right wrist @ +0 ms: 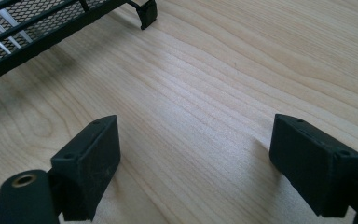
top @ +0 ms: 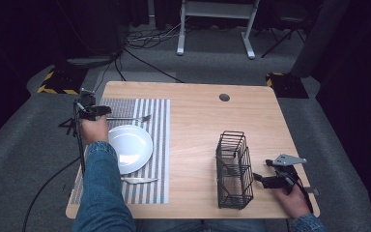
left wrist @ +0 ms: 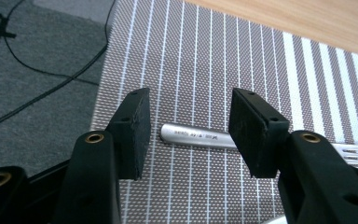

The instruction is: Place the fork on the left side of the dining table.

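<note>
From above, a place setting is taking shape on the striped placemat [top: 157, 125] at the left of the desk [top: 198, 125]: a white plate [top: 134, 142] sits in the middle, a knife [top: 140, 180] lies on its near side, and a fork [top: 133, 118] lies on its far side. The left gripper [top: 96, 112] hovers at the fork's handle end. The right gripper [top: 263, 180] rests just beside a black wire basket [top: 234, 169] at the near right.

In the left gripper view, the jaws stand partly open, straddling the fork [left wrist: 193, 136] handle without touching it; it lies flat on the placemat [left wrist: 205, 65].

In the right gripper view, the jaws gape wide over bare desk [right wrist: 205, 93], holding nothing, the basket [right wrist: 37, 28] at far left.

The setting looks nearly complete; whether the fork needs further adjusting cannot be told.
</note>
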